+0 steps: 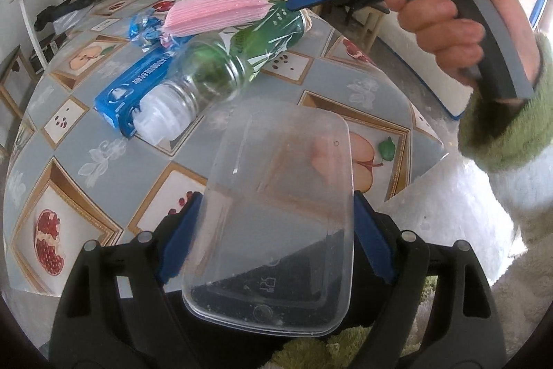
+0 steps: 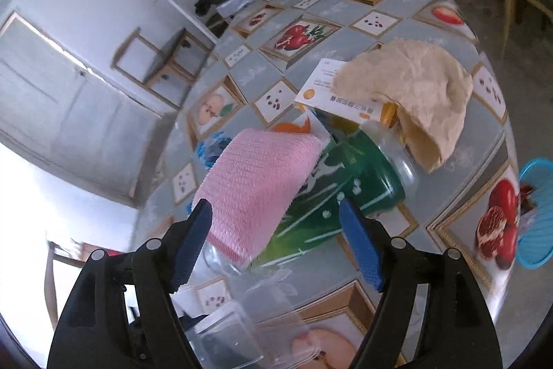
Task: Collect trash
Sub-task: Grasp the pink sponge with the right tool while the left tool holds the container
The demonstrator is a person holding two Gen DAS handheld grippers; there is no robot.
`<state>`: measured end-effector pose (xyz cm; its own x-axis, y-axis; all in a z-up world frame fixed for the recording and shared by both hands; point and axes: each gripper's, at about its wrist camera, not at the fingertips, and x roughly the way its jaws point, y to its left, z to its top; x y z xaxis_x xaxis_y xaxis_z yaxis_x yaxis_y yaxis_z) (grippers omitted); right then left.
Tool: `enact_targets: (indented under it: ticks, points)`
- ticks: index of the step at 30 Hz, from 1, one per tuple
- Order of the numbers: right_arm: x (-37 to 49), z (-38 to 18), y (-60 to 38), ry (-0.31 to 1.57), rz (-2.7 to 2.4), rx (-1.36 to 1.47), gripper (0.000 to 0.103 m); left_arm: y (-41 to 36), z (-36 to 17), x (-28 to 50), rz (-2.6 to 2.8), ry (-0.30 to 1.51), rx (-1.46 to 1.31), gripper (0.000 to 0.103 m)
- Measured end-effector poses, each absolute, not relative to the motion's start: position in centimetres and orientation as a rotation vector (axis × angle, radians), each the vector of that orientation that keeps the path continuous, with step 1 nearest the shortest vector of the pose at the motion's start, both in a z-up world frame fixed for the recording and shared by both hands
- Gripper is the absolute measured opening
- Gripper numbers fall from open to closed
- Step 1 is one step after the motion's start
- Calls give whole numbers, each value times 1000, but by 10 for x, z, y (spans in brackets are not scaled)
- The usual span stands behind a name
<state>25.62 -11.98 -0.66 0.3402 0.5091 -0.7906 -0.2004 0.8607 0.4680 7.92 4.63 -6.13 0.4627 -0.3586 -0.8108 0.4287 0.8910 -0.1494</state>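
My left gripper [image 1: 276, 237] is shut on a clear plastic container [image 1: 280, 203], held over the table's near edge. Beyond it lie a green-labelled plastic bottle [image 1: 238, 57], a pink sponge cloth [image 1: 214, 11] resting on it, a blue carton [image 1: 138, 85] and a crumpled blue wrapper [image 1: 145, 26]. My right gripper [image 2: 276, 230] is open, its jaws on either side of the pink cloth [image 2: 255, 192] and the green bottle [image 2: 338, 192]. In the left wrist view the right gripper [image 1: 297, 2] reaches the bottle's base from the far right. The clear container [image 2: 242, 327] shows below it.
A fruit-patterned tablecloth [image 1: 96, 168] covers the table. A beige crumpled paper bag [image 2: 414, 99] and a white-and-orange box [image 2: 331, 92] lie beyond the bottle. A blue basket [image 2: 539, 217] stands at the right edge. Shelves and chairs stand behind the table.
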Motion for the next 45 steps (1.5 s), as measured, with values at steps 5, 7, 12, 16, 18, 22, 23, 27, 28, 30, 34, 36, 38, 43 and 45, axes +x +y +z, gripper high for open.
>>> enact_targets:
  ticks: [5, 7, 12, 16, 18, 22, 23, 27, 28, 30, 34, 36, 38, 43, 45]
  points:
    - [270, 1, -97, 1188, 412, 177, 79, 47, -63, 81, -491, 967, 58, 80]
    - [277, 6, -87, 1204, 390, 131, 82, 47, -63, 81, -493, 965, 53, 80]
    - [301, 5, -68, 1288, 264, 89, 86, 51, -63, 81, -505, 955, 34, 80]
    - [314, -1, -54, 1347, 175, 33, 86, 53, -63, 80, -510, 951, 21, 80]
    - [316, -2, -47, 1367, 150, 15, 86, 54, -63, 81, -513, 951, 13, 81]
    - [320, 0, -31, 1375, 125, -43, 86, 58, -63, 82, -522, 947, -3, 81]
    - [320, 0, -27, 1370, 119, -63, 86, 58, -63, 82, -523, 947, -5, 81]
    - [322, -4, -12, 1367, 78, -160, 86, 59, -63, 82, -526, 945, -10, 81]
    - [323, -6, -10, 1374, 73, -170, 86, 58, -63, 82, -528, 944, -11, 81]
    - [325, -11, -7, 1396, 66, -176, 86, 59, -63, 83, -530, 944, -16, 81]
    - [327, -19, -4, 1411, 42, -212, 86, 61, -63, 83, -535, 943, -29, 81]
    - [328, -20, -6, 1415, 38, -222, 86, 62, -63, 83, -536, 942, -34, 81]
    - [328, -21, -8, 1424, 34, -217, 86, 63, -63, 83, -538, 942, -40, 81]
    - [329, -20, -15, 1437, 23, -214, 86, 64, -64, 84, -538, 943, -46, 81]
    - [328, -17, -20, 1437, 25, -216, 86, 65, -64, 84, -538, 941, -48, 81]
